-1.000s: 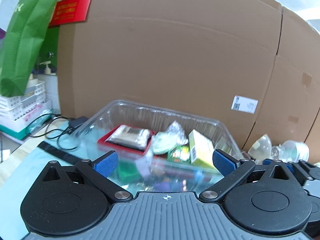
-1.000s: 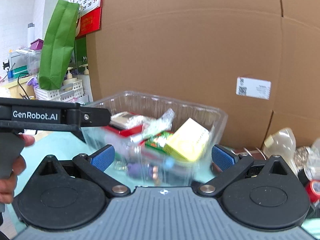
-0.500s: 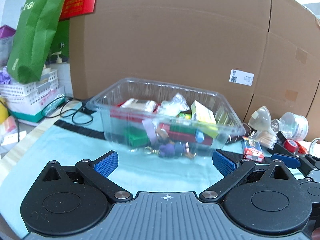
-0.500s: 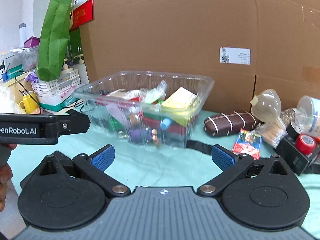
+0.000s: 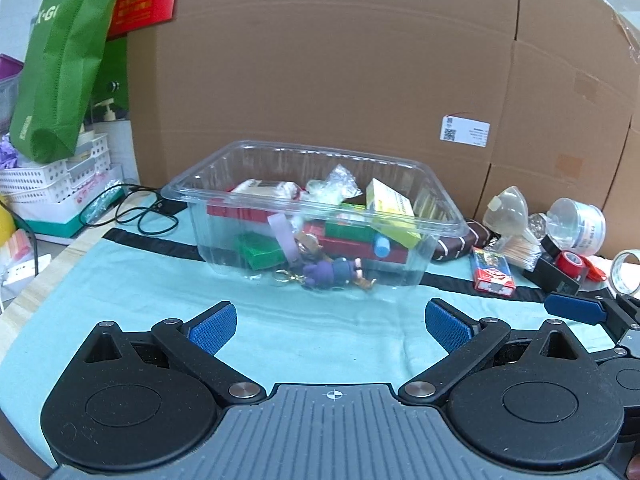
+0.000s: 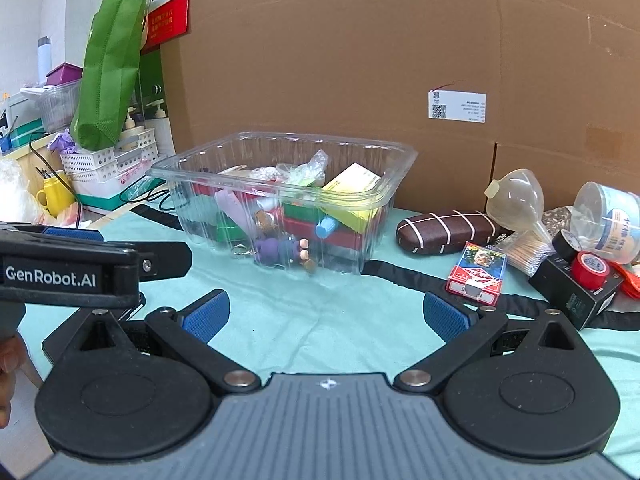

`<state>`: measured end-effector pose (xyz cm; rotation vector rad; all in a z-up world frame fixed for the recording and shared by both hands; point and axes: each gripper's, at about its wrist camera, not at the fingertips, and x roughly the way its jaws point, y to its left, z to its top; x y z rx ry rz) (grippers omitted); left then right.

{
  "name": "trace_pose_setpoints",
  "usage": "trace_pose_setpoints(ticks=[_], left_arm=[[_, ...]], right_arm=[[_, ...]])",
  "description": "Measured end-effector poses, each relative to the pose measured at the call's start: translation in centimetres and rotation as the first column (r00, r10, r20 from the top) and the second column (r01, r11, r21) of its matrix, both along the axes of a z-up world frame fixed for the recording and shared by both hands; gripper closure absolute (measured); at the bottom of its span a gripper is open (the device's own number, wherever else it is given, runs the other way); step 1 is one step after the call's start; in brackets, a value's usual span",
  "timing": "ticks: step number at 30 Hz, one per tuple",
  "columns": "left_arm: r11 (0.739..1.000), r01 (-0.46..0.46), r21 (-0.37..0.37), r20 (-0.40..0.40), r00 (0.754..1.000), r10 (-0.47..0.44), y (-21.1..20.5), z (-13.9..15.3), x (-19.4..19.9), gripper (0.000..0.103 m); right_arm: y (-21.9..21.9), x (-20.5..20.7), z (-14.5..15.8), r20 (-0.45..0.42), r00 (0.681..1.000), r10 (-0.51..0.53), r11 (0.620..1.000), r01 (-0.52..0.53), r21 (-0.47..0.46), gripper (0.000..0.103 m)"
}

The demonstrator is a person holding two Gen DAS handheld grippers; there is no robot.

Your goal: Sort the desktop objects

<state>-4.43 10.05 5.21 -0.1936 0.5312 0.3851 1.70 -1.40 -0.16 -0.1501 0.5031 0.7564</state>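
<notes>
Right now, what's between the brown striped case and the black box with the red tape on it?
The red card pack lies there, on the teal cloth, between brown striped case and black box; right wrist view.

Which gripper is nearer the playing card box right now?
Right. The right gripper sits just left of and in front of the playing card box. The left gripper is farther left, facing the clear bin, with the card box off to its right.

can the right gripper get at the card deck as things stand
Probably yes. The right gripper is open and empty, and the card deck lies flat on bare cloth just ahead to its right, with nothing between them.
</notes>
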Motion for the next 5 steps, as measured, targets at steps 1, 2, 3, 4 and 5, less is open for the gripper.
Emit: trace_pose_setpoints(ticks=[1, 2, 3, 4, 5], left_arm=[[1.0, 0.005, -0.002, 0.002, 1.0, -0.005, -0.1, -0.01, 0.02, 0.0], [1.0, 0.009, -0.006, 0.004, 1.0, -0.009, -0.18, -0.01, 0.05, 0.0], [1.0, 0.014, -0.008, 0.007, 1.0, -0.014, -0.26, -0.01, 0.05, 0.0], [1.0, 0.019, -0.008, 0.011, 1.0, -0.019, -0.27, -0.01, 0.06, 0.0], [1.0, 0.02, -0.004, 0.011, 1.0, -0.02, -0.35, 0.01, 0.09, 0.0]], right_arm=[[-0.09, 0.08, 0.03, 0.0, 1.0, -0.002, 1.0, 0.002, 0.002, 0.0], [-0.12, 0.11, 0.04, -0.001, 1.0, -0.004, 1.0, 0.004, 0.003, 0.0], [-0.17, 0.17, 0.03, -0.002, 1.0, -0.005, 1.0, 0.005, 0.003, 0.0], [-0.18, 0.22, 0.0, -0.003, 1.0, -0.005, 1.0, 0.005, 0.003, 0.0], [-0.2, 0.24, -0.02, -0.003, 1.0, -0.005, 1.0, 0.005, 0.003, 0.0]])
